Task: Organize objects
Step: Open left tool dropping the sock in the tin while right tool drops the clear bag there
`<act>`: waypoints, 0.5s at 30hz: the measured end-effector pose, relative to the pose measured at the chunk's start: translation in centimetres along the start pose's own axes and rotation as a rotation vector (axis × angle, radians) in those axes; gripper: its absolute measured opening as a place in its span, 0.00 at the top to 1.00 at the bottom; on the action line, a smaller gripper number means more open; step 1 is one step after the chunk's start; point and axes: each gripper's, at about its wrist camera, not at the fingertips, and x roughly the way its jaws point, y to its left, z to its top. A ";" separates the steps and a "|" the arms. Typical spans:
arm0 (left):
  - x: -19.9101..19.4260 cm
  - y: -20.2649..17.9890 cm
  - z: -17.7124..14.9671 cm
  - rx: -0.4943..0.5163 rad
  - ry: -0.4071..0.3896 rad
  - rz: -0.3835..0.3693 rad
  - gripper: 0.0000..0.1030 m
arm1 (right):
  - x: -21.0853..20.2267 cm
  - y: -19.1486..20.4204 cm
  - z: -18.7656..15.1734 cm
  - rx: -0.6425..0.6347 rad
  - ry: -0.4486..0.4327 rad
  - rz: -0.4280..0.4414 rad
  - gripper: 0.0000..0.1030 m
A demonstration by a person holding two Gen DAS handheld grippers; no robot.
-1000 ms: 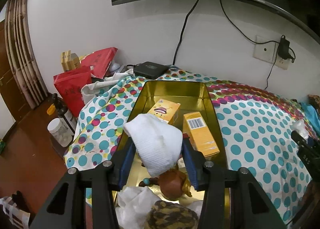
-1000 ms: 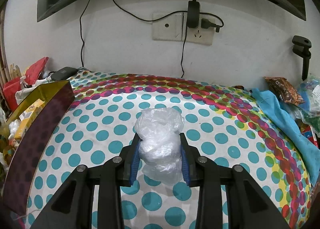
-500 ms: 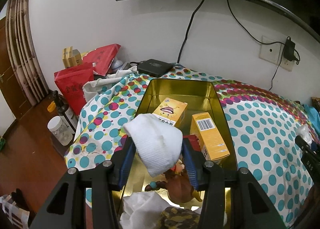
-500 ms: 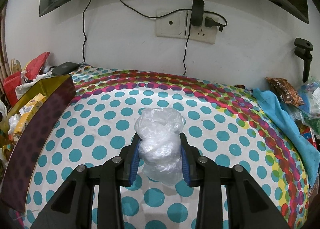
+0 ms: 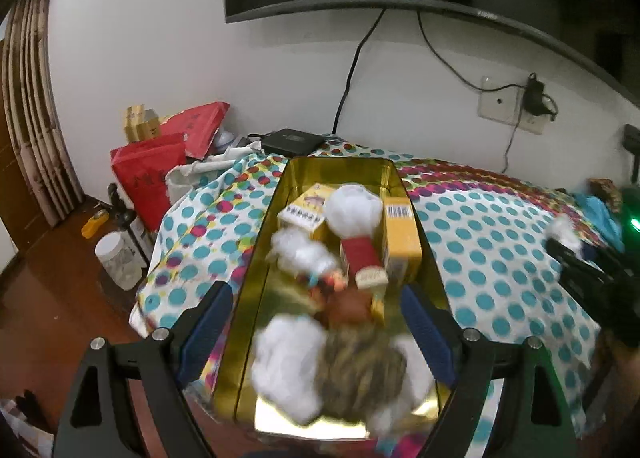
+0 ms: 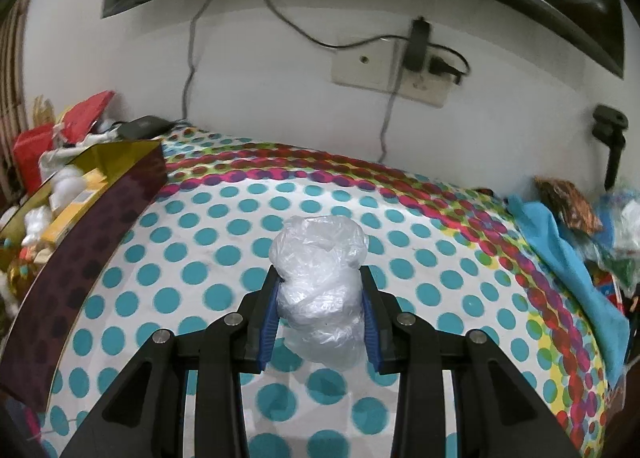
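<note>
A gold tin box (image 5: pixel 340 172) stands on the polka-dot cloth and holds two yellow cartons (image 5: pixel 402 232), a red item, a toy figure and white wads. The white rolled cloth (image 5: pixel 352 210) lies in the box between the cartons. My left gripper (image 5: pixel 318 318) is open and empty above the box's near end. My right gripper (image 6: pixel 320 310) is shut on a crumpled clear plastic bag (image 6: pixel 320 258), held above the cloth right of the box (image 6: pixel 120 174).
A black set-top box (image 5: pixel 294 140) sits behind the tin. Red bags (image 5: pixel 148 174), a jar (image 5: pixel 116 258) and bottles stand at the left by the table edge. A blue cloth (image 6: pixel 568 246) and snack packets lie at the right. A wall socket with cables is behind.
My left gripper has opened and let go of the white rolled cloth, which now lies in the tin box. The gripper has pulled back and up. The right gripper still holds the plastic bag.
</note>
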 end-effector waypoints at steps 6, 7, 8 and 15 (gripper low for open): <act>-3.3 1.8 -4.2 0.009 -0.024 -0.042 0.15 | -1.1 4.2 0.6 -0.037 -0.012 0.090 0.67; -3.6 1.9 -4.7 0.017 -0.027 -0.040 0.15 | -1.5 5.1 0.9 -0.035 -0.018 0.117 0.67; -3.7 2.1 -5.2 0.021 -0.032 -0.036 0.15 | -2.0 6.3 1.3 -0.042 -0.028 0.148 0.67; -4.1 3.2 -6.2 -0.007 -0.060 -0.076 0.15 | -5.1 14.4 3.9 -0.115 -0.054 0.330 0.67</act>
